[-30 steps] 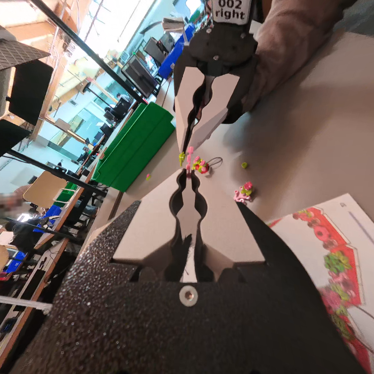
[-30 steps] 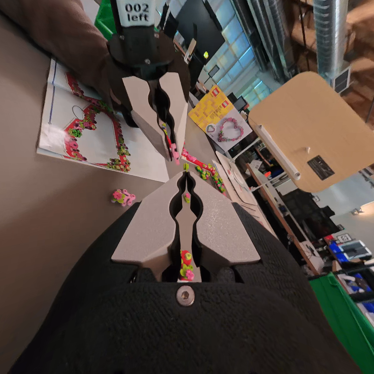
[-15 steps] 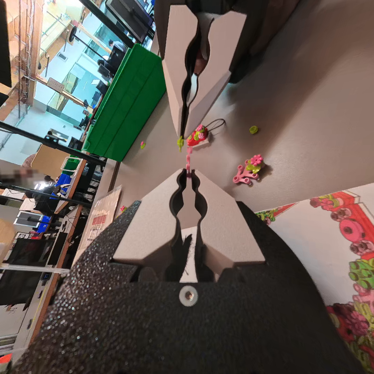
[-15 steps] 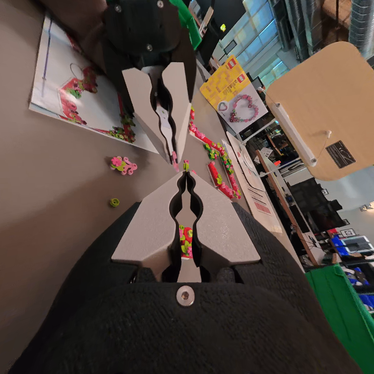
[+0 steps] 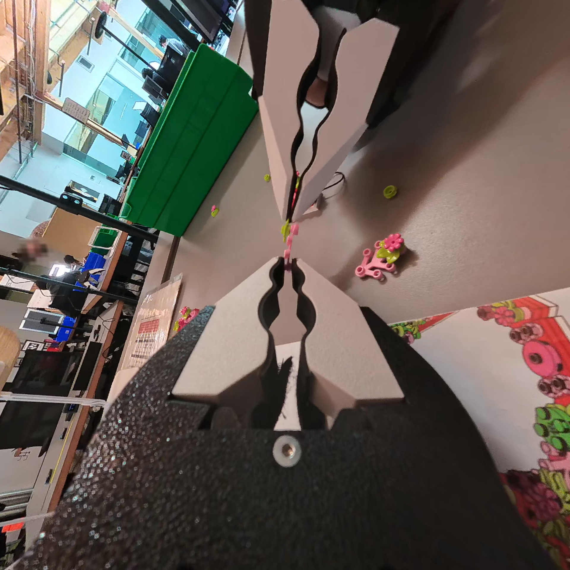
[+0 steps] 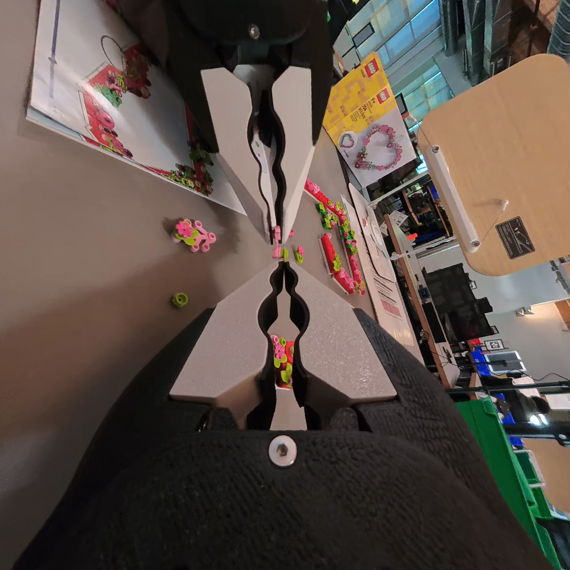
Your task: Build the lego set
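Note:
My left gripper (image 5: 287,262) is shut on a slim pink lego piece (image 5: 290,245) that sticks out past its tips. My right gripper (image 6: 282,264) is shut on a small lime green piece (image 6: 284,253). The two grippers face each other tip to tip above the brown table. The lime piece (image 5: 285,229) sits against the far end of the pink piece (image 6: 275,253). In the left wrist view the right gripper (image 5: 289,218) comes down from the top; in the right wrist view the left gripper (image 6: 276,237) does the same.
On the table lie a pink bracket with a flower (image 5: 379,259) (image 6: 192,235), a lime round stud (image 5: 389,192) (image 6: 179,299), the open instruction booklet (image 5: 462,370) (image 6: 77,77), a part-built red heart frame (image 6: 339,246), the yellow box (image 6: 370,123) and a green bin (image 5: 191,138).
The two grippers have come closer together, tip to tip. The lime piece now meets the end of the pink piece. Both views have swung nearer the table.

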The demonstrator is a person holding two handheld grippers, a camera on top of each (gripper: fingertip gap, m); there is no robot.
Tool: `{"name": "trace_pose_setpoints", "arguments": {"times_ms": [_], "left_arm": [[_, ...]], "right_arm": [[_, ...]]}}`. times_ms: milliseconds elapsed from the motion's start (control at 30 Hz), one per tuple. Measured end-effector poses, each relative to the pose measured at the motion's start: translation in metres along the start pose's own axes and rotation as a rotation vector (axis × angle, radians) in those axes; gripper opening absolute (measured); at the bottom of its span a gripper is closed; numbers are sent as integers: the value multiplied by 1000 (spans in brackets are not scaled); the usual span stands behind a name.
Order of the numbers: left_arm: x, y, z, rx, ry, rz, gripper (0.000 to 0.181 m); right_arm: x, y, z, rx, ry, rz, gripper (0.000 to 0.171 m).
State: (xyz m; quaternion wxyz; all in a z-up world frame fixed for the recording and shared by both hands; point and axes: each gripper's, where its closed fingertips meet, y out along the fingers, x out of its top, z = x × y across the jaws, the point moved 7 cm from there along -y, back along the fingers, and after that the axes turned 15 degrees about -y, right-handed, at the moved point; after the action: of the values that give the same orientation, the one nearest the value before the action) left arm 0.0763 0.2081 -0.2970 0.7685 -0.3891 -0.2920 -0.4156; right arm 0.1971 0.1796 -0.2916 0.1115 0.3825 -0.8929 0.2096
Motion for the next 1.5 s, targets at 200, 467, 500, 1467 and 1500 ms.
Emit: {"name": "trace_pose_setpoints", "arguments": {"times_ms": [200, 467, 500, 1467, 1500], "left_arm": [[0, -1, 2, 6, -20, -8, 3], [1, -1, 6, 1, -79, -16, 3], [0, -1, 7, -1, -88, -15, 3], [1, -2, 7, 14, -70, -19, 3], [1, -2, 7, 14, -65, -16, 3]], "right_arm": [[-1, -1, -2, -1, 27, -13, 0], [2, 0, 0, -41, -63, 28, 0], [3, 0, 0, -48, -77, 32, 0], [5, 2, 5, -54, -160, 68, 0], [6, 2, 6, -50, -171, 60, 0]]}}
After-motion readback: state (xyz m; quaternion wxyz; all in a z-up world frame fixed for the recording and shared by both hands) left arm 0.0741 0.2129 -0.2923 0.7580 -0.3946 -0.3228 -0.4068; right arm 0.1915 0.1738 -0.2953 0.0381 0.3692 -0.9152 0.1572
